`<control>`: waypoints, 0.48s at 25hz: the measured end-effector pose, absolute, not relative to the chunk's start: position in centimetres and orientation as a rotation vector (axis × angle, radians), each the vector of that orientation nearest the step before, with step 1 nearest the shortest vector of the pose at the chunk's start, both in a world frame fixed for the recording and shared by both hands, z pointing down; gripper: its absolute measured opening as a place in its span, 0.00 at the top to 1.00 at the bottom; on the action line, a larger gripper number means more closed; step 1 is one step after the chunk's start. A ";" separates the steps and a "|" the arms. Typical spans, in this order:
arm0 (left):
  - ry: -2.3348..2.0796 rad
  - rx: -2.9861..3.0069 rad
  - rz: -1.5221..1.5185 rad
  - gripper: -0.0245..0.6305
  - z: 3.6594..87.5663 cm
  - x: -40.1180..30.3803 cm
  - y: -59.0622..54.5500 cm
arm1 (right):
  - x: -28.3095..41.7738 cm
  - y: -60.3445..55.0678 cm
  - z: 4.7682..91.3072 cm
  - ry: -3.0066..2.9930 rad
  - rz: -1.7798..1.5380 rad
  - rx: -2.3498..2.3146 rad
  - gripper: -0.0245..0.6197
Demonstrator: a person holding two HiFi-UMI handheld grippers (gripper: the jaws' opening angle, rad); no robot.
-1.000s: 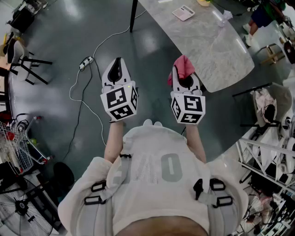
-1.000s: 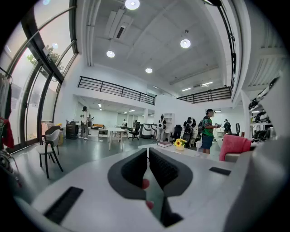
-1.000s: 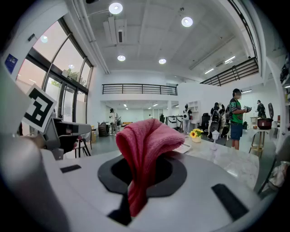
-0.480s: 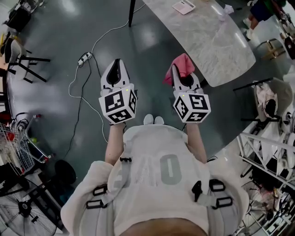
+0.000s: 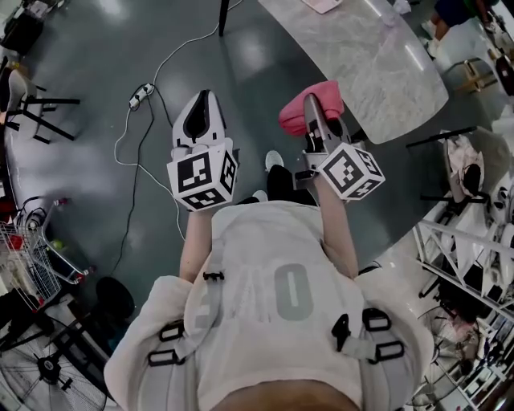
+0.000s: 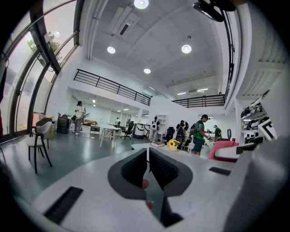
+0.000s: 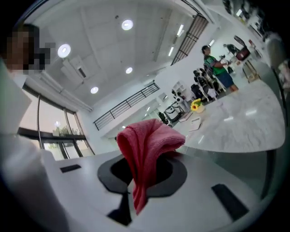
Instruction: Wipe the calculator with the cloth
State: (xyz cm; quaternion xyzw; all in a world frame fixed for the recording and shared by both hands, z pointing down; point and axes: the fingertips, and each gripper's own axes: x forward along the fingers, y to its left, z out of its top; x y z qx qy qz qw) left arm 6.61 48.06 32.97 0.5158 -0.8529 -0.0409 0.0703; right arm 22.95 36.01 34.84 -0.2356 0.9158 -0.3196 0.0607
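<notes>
We held the pink cloth (image 5: 299, 115) pinched in the right gripper (image 5: 314, 109), with a bunched fold standing up between its jaws and a tail hanging loose. The left gripper (image 5: 201, 98) was closed narrow on nothing. Both hung over the floor, just short of the near end of the marble table (image 5: 377, 72). The calculator (image 5: 324, 5) lay well apart at the far end, cut off by the top edge of the head view. We judged that wiping had not begun. Only a fold seemed caught, so a dragging stroke could pull the cloth free. The calculator, light and unheld, could also skate along the smooth top unless the left gripper steadied it.
</notes>
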 end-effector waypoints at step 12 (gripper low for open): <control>-2.618 1.514 -0.083 0.91 35.1 0.4 38.3 | 14.2 25.3 36.9 2.930 -0.686 -0.762 0.88</control>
